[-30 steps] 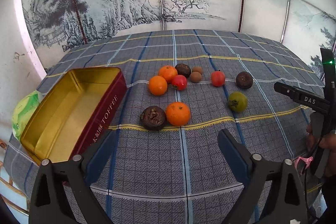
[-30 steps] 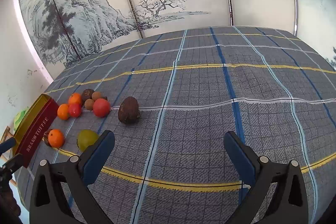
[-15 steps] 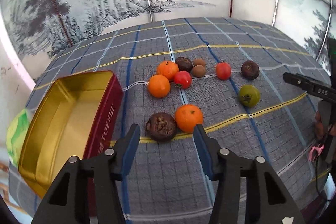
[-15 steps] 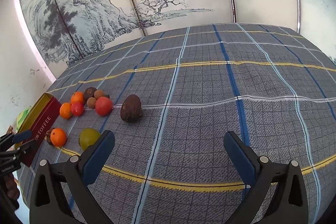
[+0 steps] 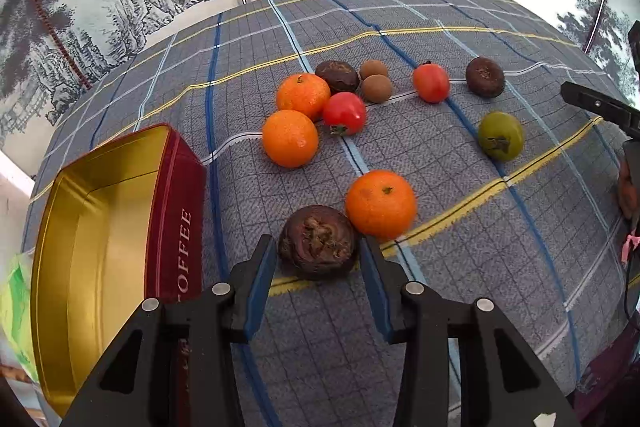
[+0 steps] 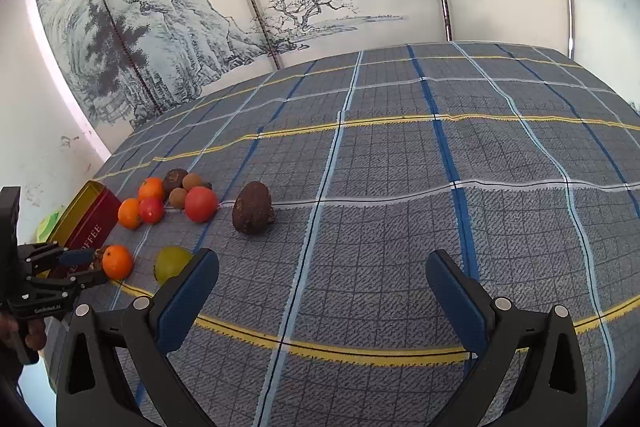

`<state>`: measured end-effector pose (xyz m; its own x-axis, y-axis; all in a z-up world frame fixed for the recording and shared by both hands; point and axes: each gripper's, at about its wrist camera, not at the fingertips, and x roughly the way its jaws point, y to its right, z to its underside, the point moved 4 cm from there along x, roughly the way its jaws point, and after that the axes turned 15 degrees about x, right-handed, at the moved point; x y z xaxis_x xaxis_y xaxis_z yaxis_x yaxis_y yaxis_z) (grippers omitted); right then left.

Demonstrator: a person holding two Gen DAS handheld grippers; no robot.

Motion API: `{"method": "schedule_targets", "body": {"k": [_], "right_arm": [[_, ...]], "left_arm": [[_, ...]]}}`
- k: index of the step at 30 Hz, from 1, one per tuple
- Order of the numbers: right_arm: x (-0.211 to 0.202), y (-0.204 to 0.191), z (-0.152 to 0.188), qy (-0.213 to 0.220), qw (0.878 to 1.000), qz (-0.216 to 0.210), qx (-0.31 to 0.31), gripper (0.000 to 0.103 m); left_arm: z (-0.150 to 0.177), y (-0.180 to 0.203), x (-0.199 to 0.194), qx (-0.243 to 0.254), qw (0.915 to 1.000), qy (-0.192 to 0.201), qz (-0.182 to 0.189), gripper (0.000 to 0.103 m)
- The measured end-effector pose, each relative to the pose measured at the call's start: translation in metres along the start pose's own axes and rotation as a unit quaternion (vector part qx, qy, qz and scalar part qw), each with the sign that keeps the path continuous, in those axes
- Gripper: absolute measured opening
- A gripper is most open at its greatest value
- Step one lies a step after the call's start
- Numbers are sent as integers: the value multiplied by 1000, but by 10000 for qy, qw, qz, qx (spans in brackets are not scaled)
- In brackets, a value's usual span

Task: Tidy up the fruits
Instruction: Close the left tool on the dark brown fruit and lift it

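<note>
1. Straddling a wrinkled dark brown fruit (image 5: pixel 318 241), the left gripper (image 5: pixel 319 259) has just been narrowing; its blue pads (image 5: pixel 260 277) stand close on either side of the fruit, but a thin gap shows on each side, so there is no grip on it.
2. The left wrist view shows the gold inside of the red toffee tin (image 5: pixel 100 227), which lies open just left of that fruit; the right wrist view gives only the tin's red side and rim.
3. The right wrist view shows the right gripper (image 6: pixel 322 291) spread wide over bare checked cloth (image 6: pixel 400 187), with nothing between its pads, and the left gripper from the side, at the far left.
4. In that side view the brown fruit is almost hidden behind the nearest orange (image 5: pixel 380 205), which touches it.
5. Counted in the left wrist view: three oranges, two red fruits, three dark brown fruits, two small tan fruits, one green fruit (image 5: pixel 501 135).
6. All eleven fruits lie on the cloth; the tin holds none.
</note>
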<state>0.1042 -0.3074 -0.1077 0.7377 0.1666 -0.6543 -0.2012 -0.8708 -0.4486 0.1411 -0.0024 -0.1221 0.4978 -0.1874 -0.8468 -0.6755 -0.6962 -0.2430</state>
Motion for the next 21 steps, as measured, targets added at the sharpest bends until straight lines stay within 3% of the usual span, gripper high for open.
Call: {"method": "schedule_targets", "body": {"k": [6,12,16,21], "right_arm": [[0,0,1,-6,10000,1,-4,103],[2,-1,0,-59,10000,-3,-7,103],[3,-1,0,-83,10000,24,-9,103],[7,-1,-1,-135,9999,76,-21,103]], "left_arm": [[-6,-1,12,156,9998,-145,-42,40],[-7,-8,13,-249,9997,-13,24,38],[-3,-9,-4,-704,9963,178,-469,38],[-7,-17,-44,-1123,9890,553,-793,38]]}}
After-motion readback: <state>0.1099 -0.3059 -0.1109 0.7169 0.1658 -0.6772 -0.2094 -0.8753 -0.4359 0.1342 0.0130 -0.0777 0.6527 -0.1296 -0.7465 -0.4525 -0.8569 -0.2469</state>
